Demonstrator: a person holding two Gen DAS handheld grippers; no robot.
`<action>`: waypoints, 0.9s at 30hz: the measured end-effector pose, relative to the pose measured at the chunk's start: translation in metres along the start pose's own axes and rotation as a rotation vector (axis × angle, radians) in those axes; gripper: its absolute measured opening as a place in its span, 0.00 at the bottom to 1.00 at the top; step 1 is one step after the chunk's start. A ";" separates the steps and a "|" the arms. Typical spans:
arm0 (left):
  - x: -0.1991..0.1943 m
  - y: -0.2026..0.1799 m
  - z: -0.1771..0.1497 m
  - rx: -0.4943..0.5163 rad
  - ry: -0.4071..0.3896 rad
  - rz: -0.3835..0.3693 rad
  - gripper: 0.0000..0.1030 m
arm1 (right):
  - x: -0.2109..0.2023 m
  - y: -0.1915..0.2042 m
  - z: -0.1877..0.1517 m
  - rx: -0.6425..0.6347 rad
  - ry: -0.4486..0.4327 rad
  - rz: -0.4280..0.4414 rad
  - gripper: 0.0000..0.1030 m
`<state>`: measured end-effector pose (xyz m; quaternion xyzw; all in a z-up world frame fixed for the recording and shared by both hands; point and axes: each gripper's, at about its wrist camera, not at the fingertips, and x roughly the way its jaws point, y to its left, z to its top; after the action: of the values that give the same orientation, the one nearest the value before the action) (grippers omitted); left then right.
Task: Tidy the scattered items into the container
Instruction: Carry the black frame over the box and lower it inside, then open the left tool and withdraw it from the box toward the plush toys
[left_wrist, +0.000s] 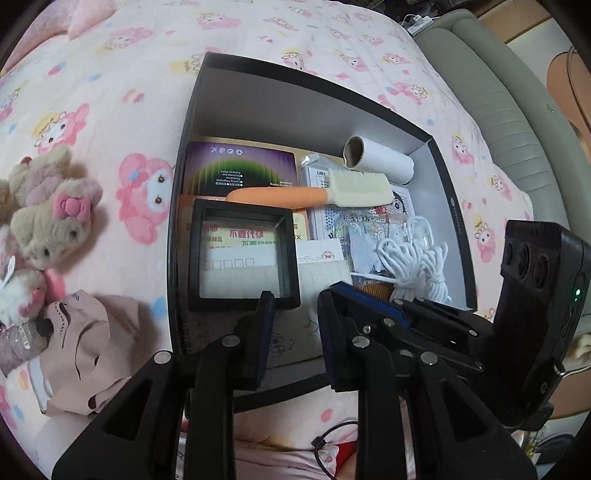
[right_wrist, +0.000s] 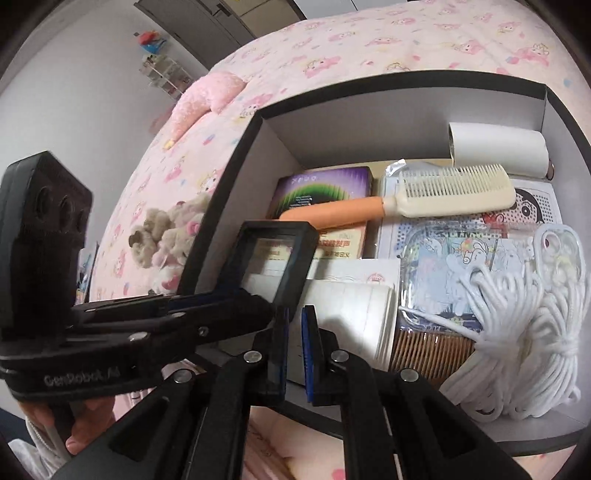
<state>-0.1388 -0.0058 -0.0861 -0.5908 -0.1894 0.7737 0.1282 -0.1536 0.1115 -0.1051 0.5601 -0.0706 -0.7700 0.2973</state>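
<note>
A black box (left_wrist: 192, 122) with grey inner walls lies on the pink bed; it also shows in the right wrist view (right_wrist: 236, 155). Inside lie a comb (left_wrist: 332, 190) with an orange handle, a white roll (left_wrist: 380, 160), a purple pack (left_wrist: 240, 173), coiled white cord (left_wrist: 417, 269) and cards. A black square frame case (left_wrist: 242, 254) rests at the box's near left. My left gripper (left_wrist: 295, 306) is open, its left finger touching the case's near edge. In the right wrist view the left gripper's fingers (right_wrist: 207, 306) reach the case (right_wrist: 273, 254). My right gripper (right_wrist: 294, 325) is nearly shut and empty, above the box's near edge.
Plush toys (left_wrist: 44, 214) and a beige mask or cloth (left_wrist: 81, 347) lie on the bedsheet left of the box. A grey headboard (left_wrist: 491, 107) runs along the right. A pink pillow (right_wrist: 207, 96) lies beyond the box. A black cable (left_wrist: 325, 443) lies near me.
</note>
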 end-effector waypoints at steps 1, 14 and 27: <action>-0.001 -0.001 0.001 -0.004 0.005 -0.017 0.22 | 0.001 0.001 0.000 0.003 -0.007 -0.033 0.07; 0.000 -0.004 -0.013 -0.014 0.003 -0.047 0.22 | -0.008 0.001 0.000 0.010 -0.023 -0.003 0.07; 0.021 0.003 0.011 -0.052 -0.036 -0.080 0.15 | -0.014 -0.008 0.012 -0.001 -0.086 -0.143 0.07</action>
<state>-0.1549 -0.0008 -0.1032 -0.5719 -0.2351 0.7733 0.1403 -0.1644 0.1228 -0.0933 0.5300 -0.0427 -0.8127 0.2385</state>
